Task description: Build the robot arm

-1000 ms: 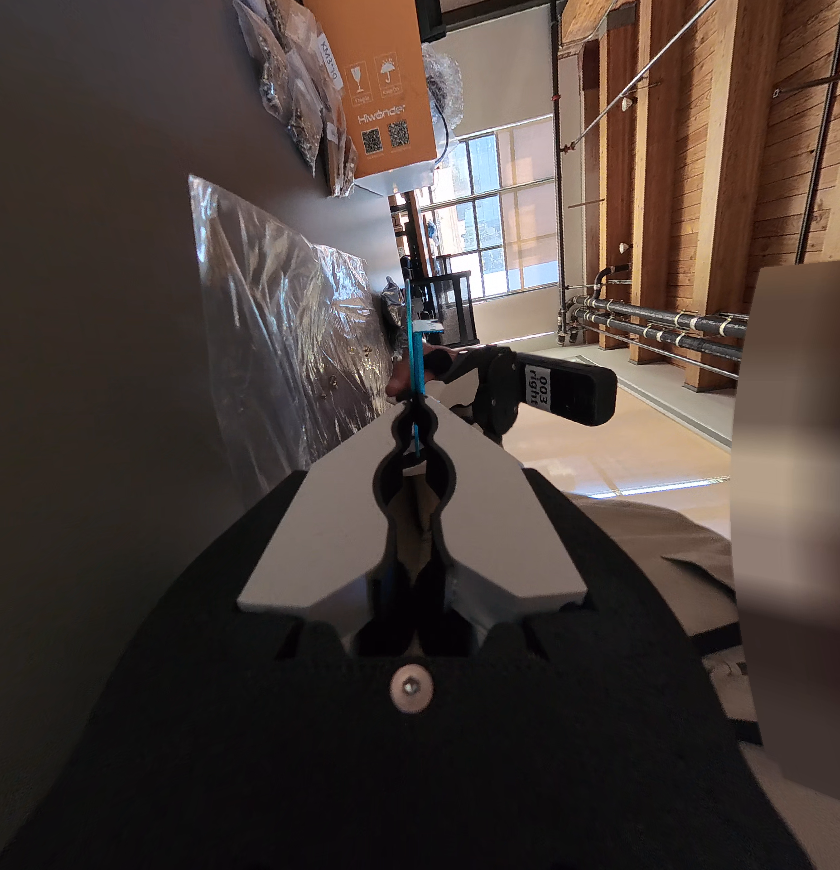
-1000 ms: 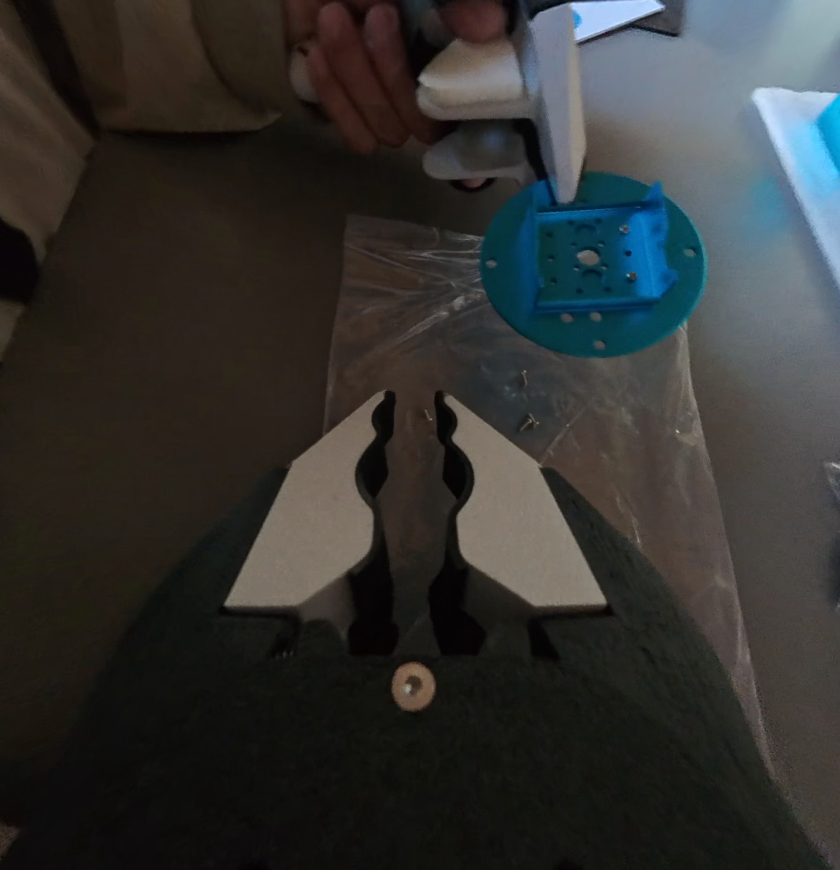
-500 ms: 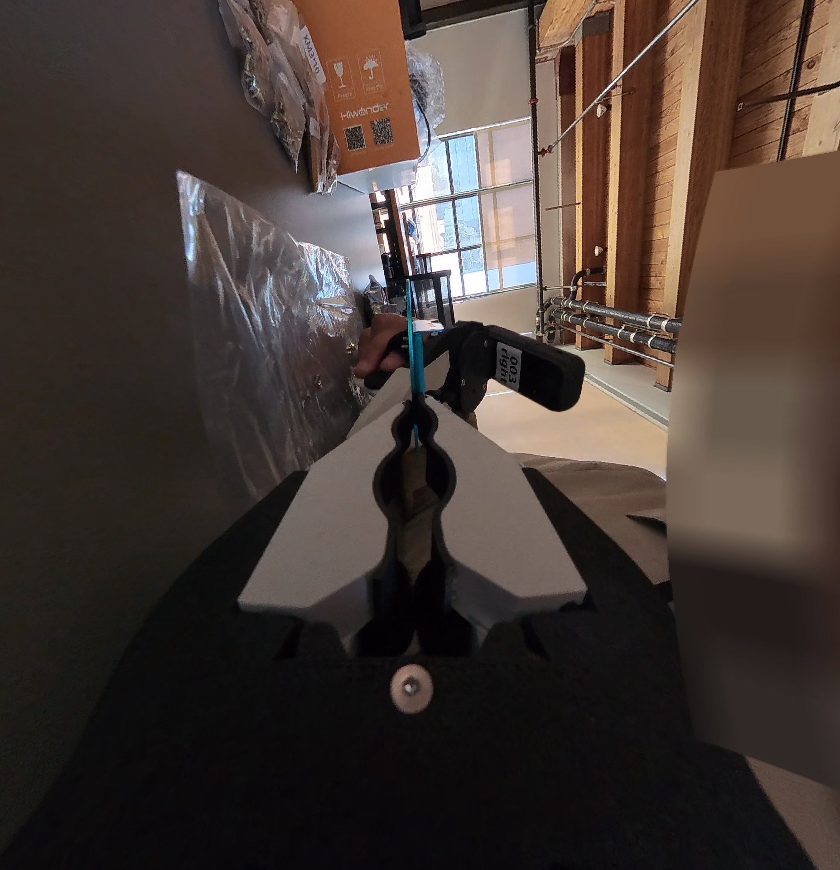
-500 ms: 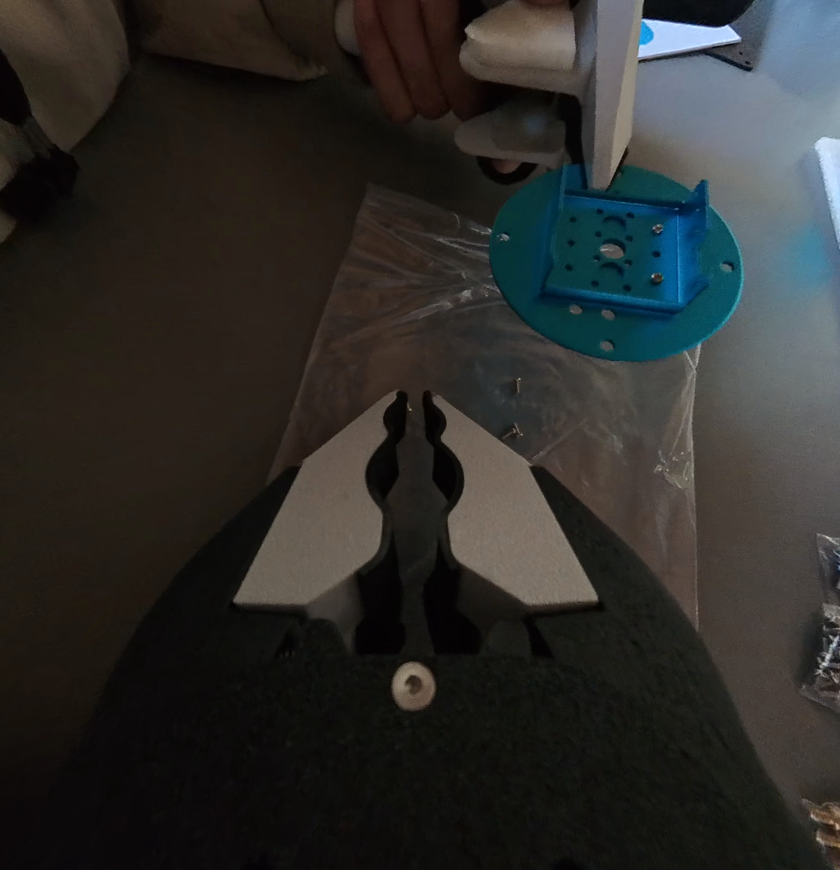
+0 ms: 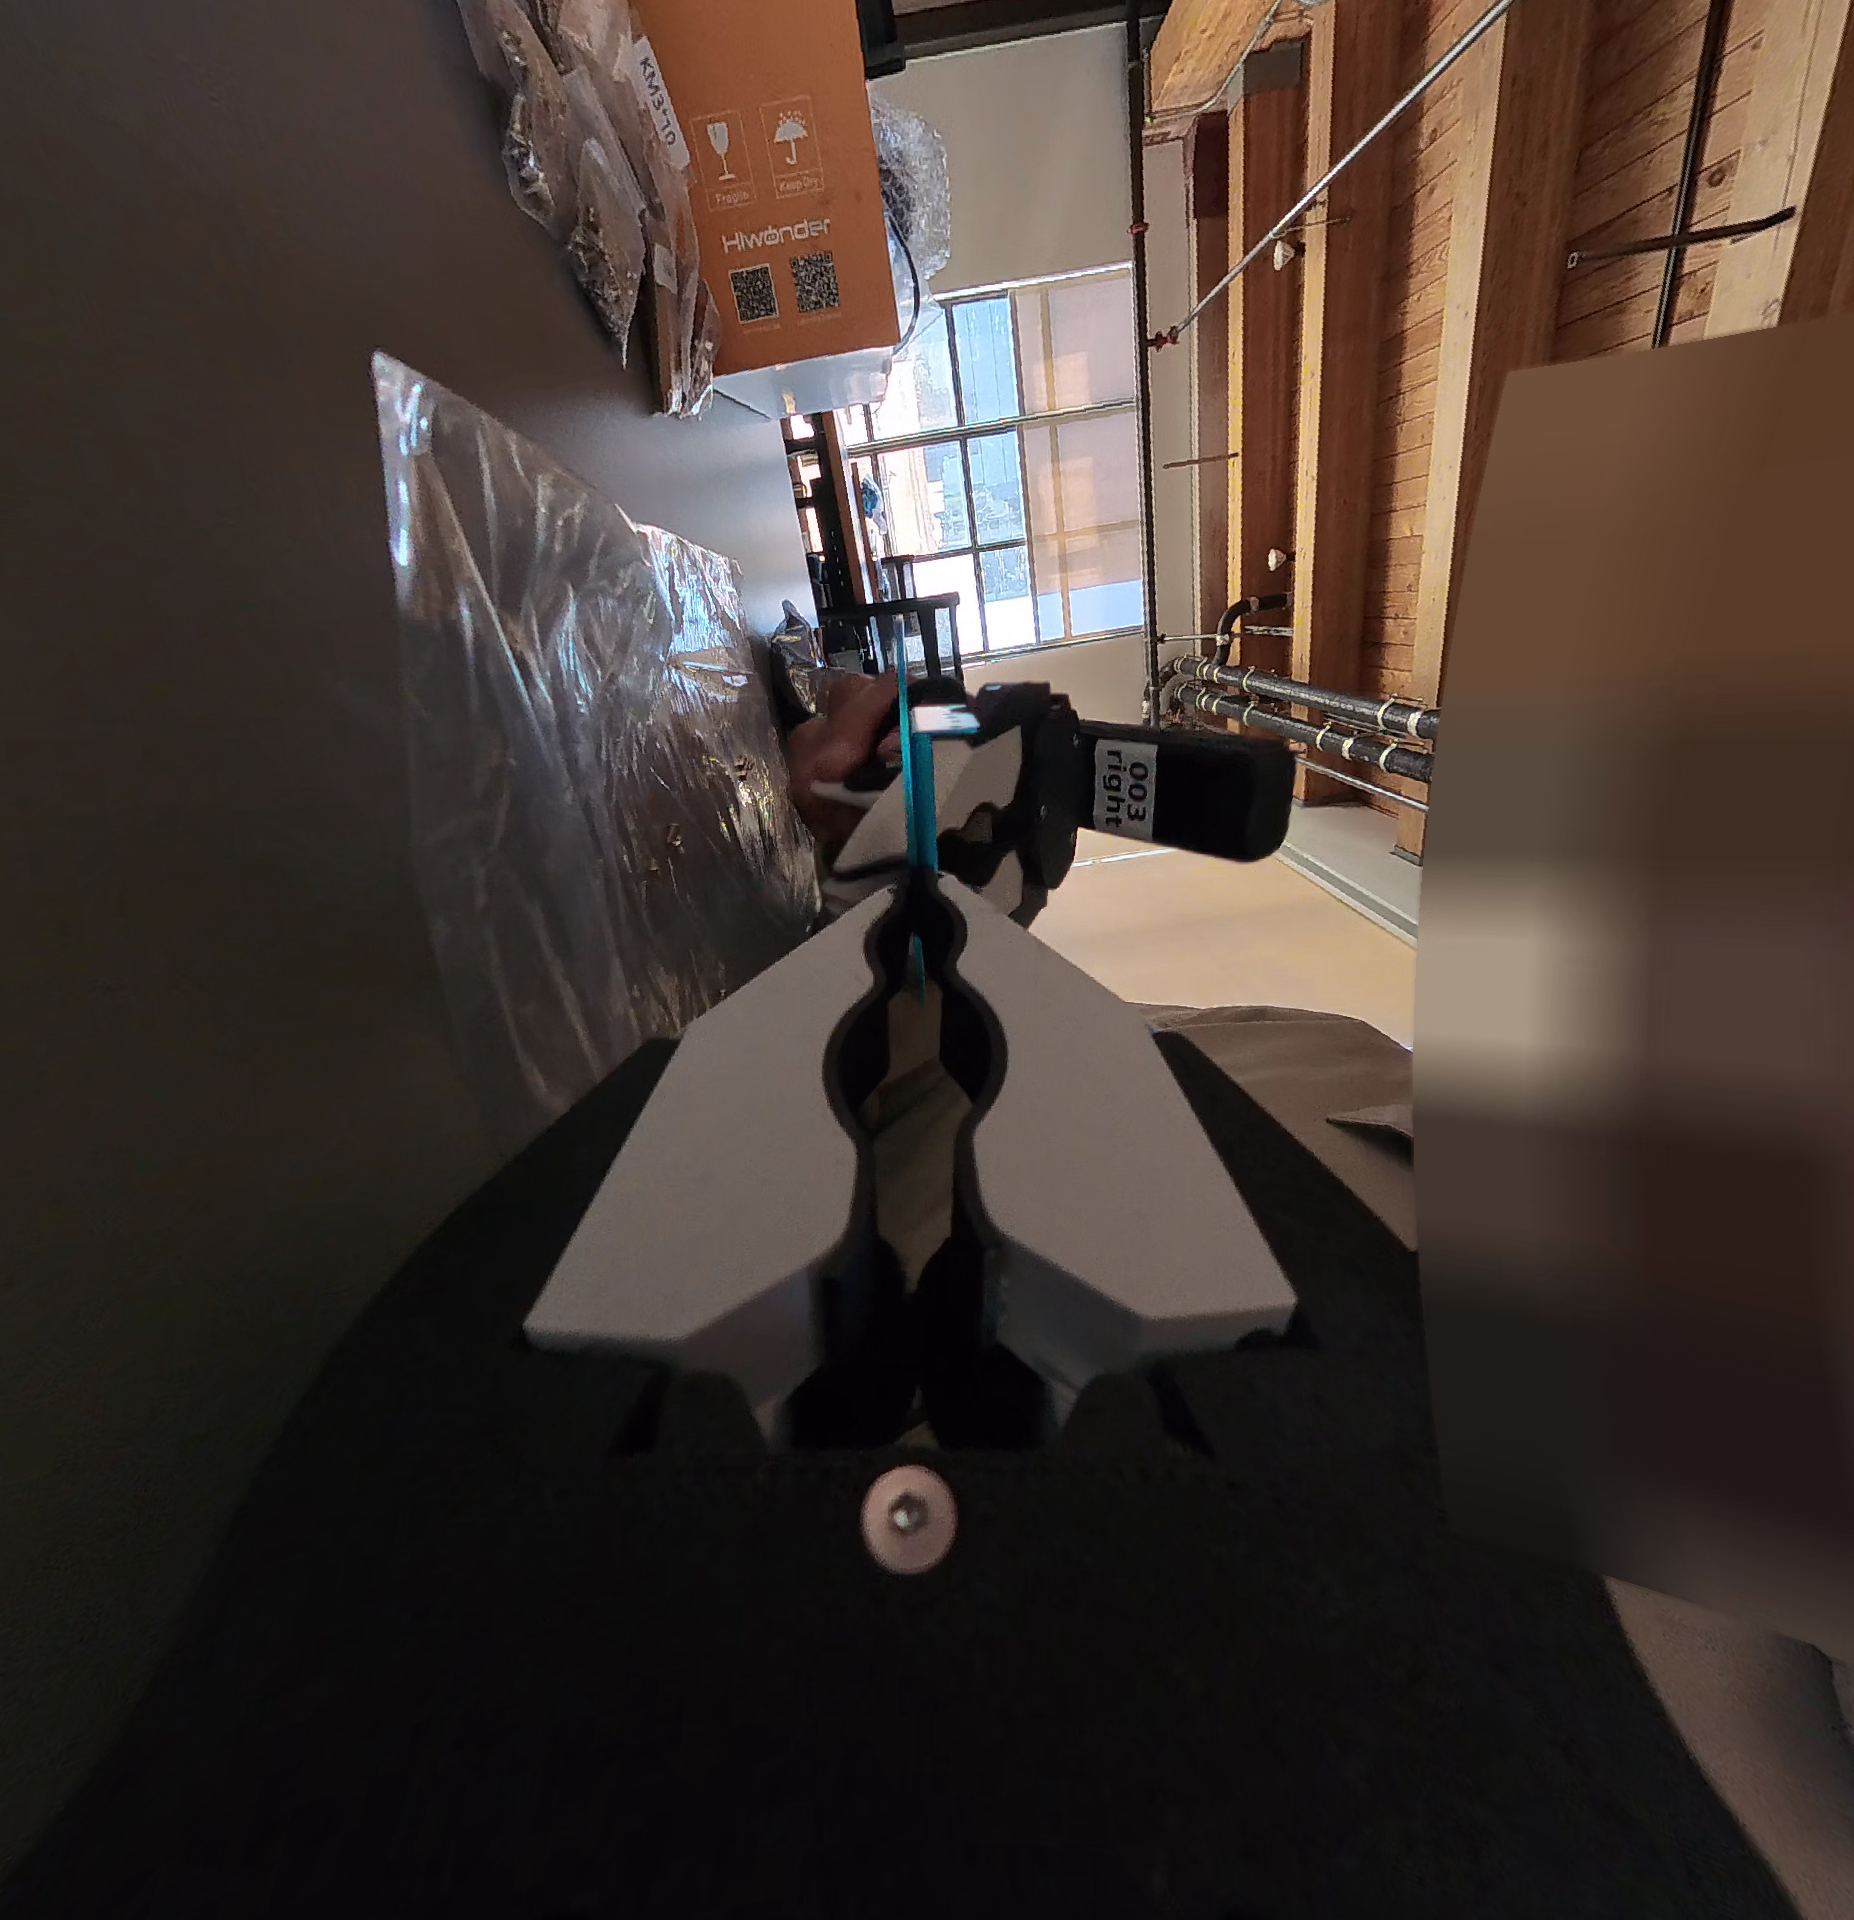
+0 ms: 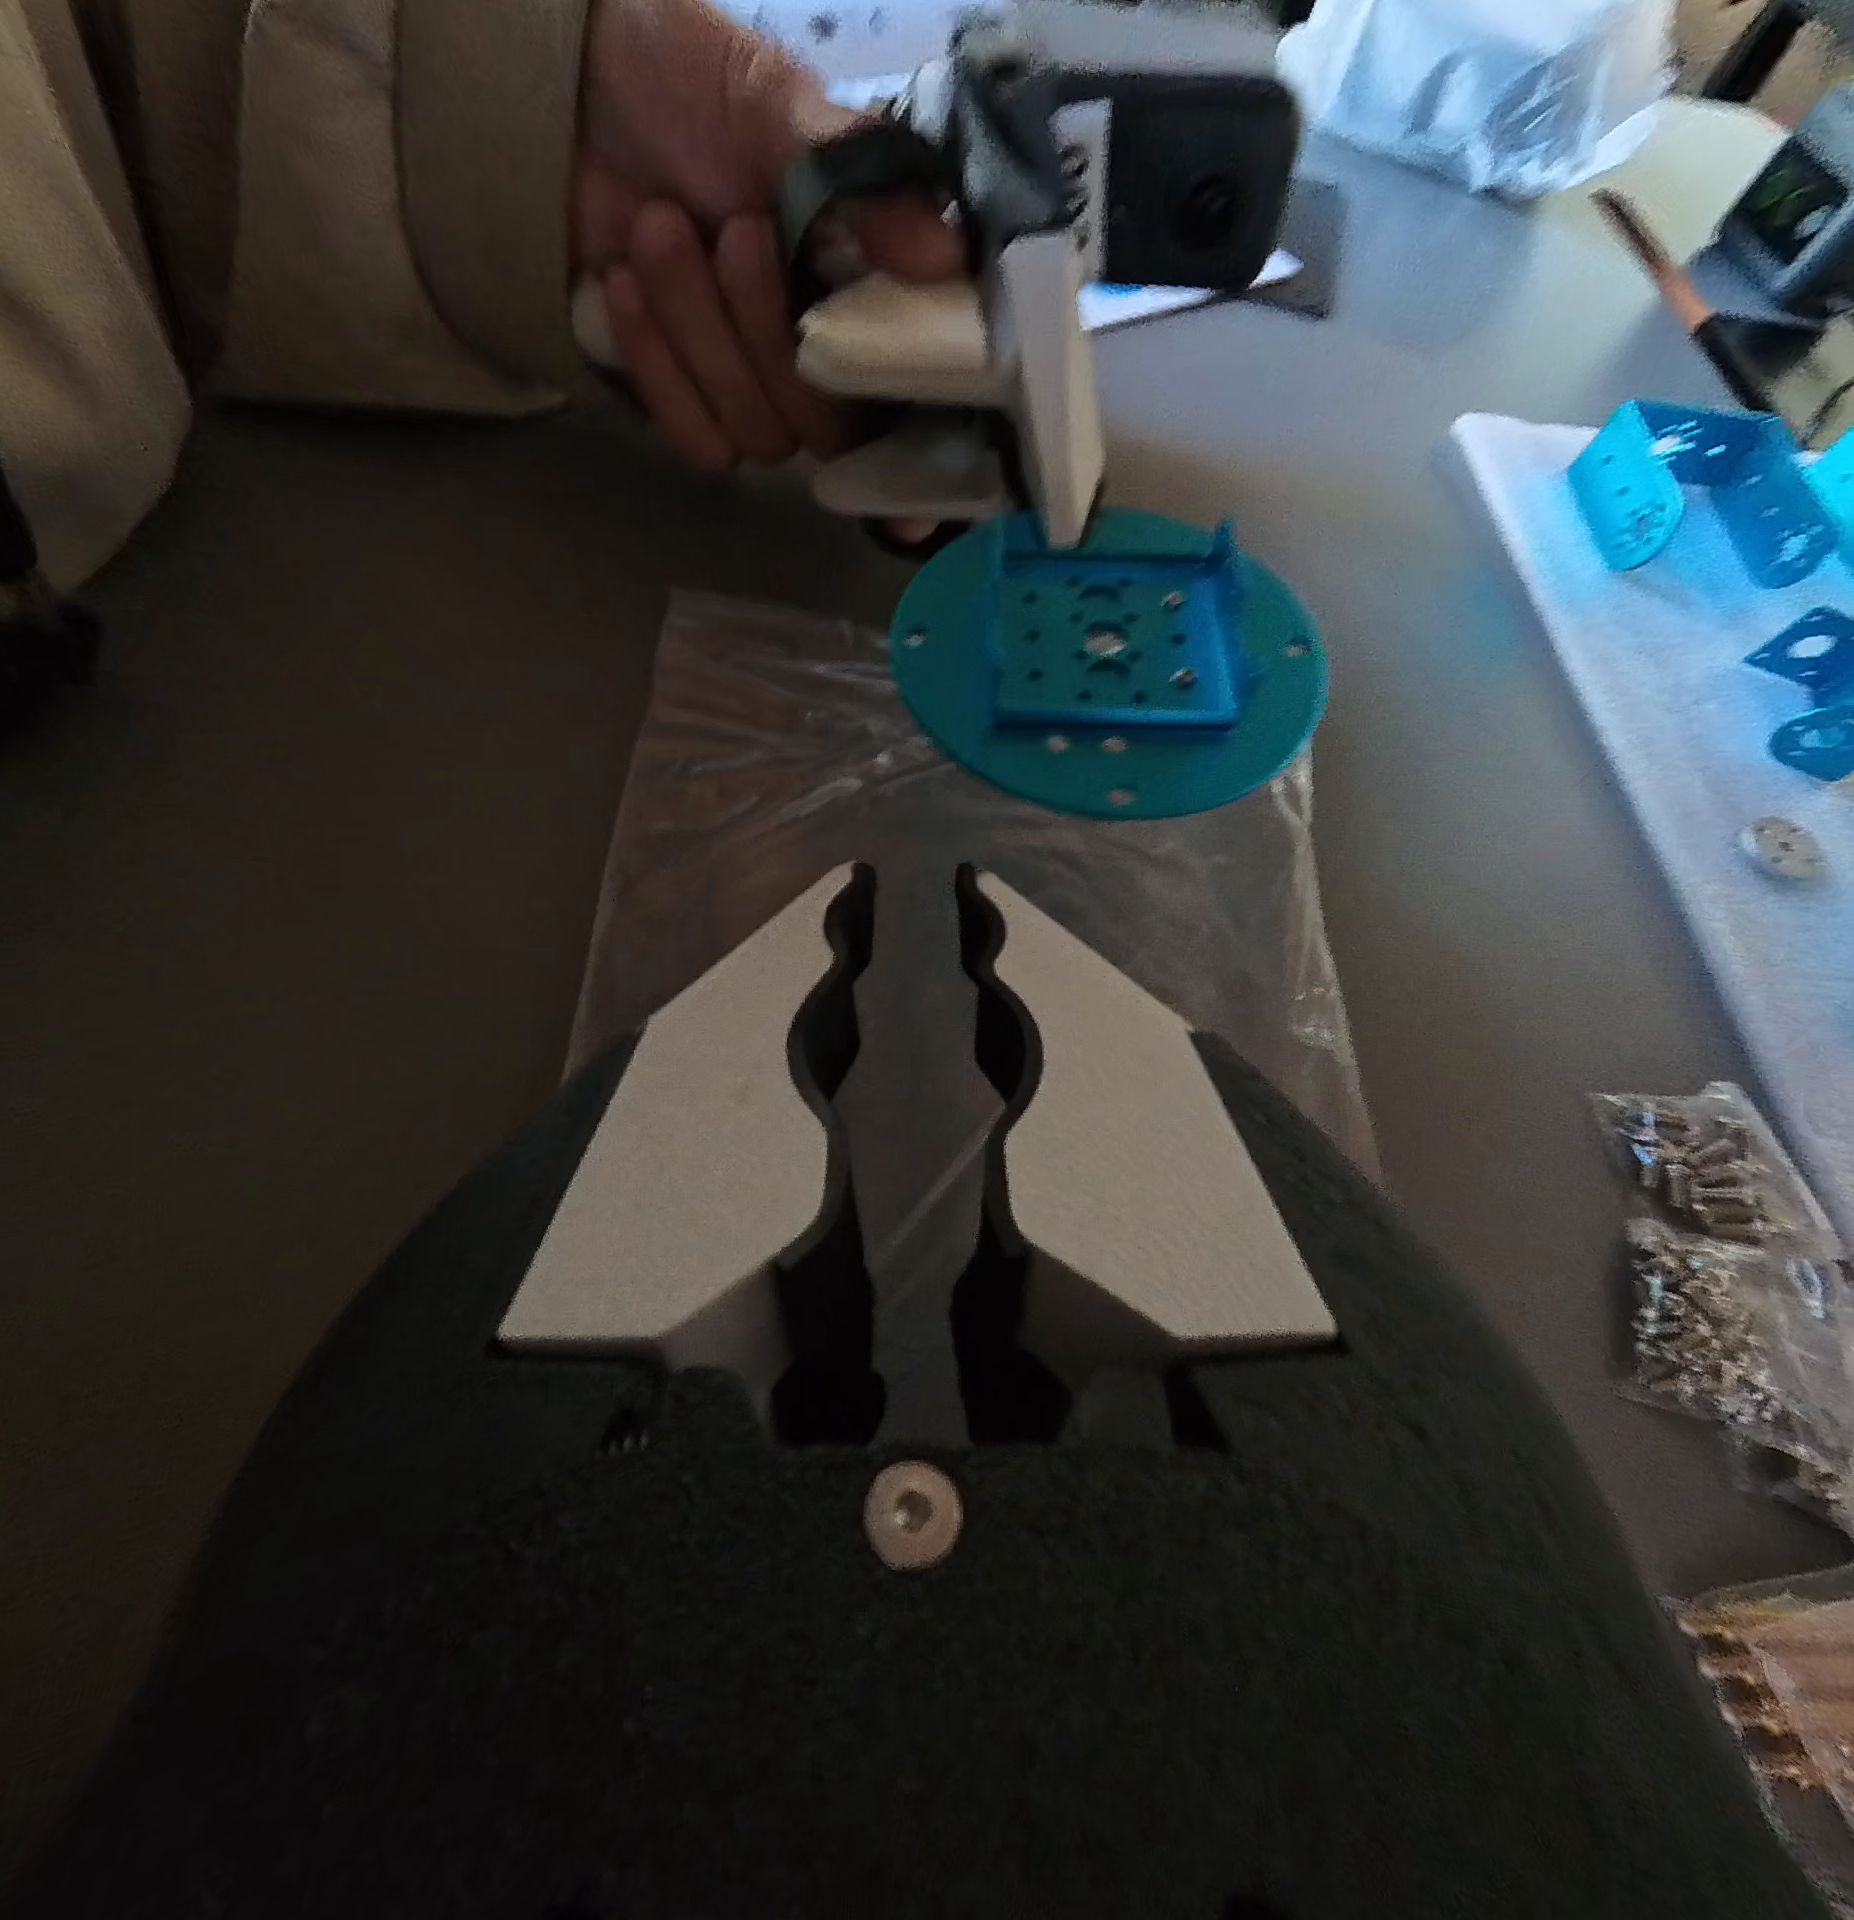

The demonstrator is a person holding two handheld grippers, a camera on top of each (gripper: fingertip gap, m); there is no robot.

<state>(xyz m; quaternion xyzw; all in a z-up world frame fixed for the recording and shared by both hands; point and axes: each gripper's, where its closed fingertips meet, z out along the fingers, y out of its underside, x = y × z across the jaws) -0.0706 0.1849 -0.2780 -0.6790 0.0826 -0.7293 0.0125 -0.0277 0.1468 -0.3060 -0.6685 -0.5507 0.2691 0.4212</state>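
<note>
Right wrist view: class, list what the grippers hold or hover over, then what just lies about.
Held or under a gripper:
left gripper, shut on blue round plate with its square bracket
right gripper, above clear plastic bag

Lying about:
blue brackets on white tray
screw bags
orange box

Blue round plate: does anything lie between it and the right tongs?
Nothing visible does. The right tongs hang over the clear plastic bag, with only bag between them and the blue round plate, which the left tongs already grip.

Blue disc (image 6: 1110, 717) looks like smooth anodised metal; the bag (image 6: 798, 790) is glossy, crinkled clear plastic; table (image 6: 331, 727) matt
</note>
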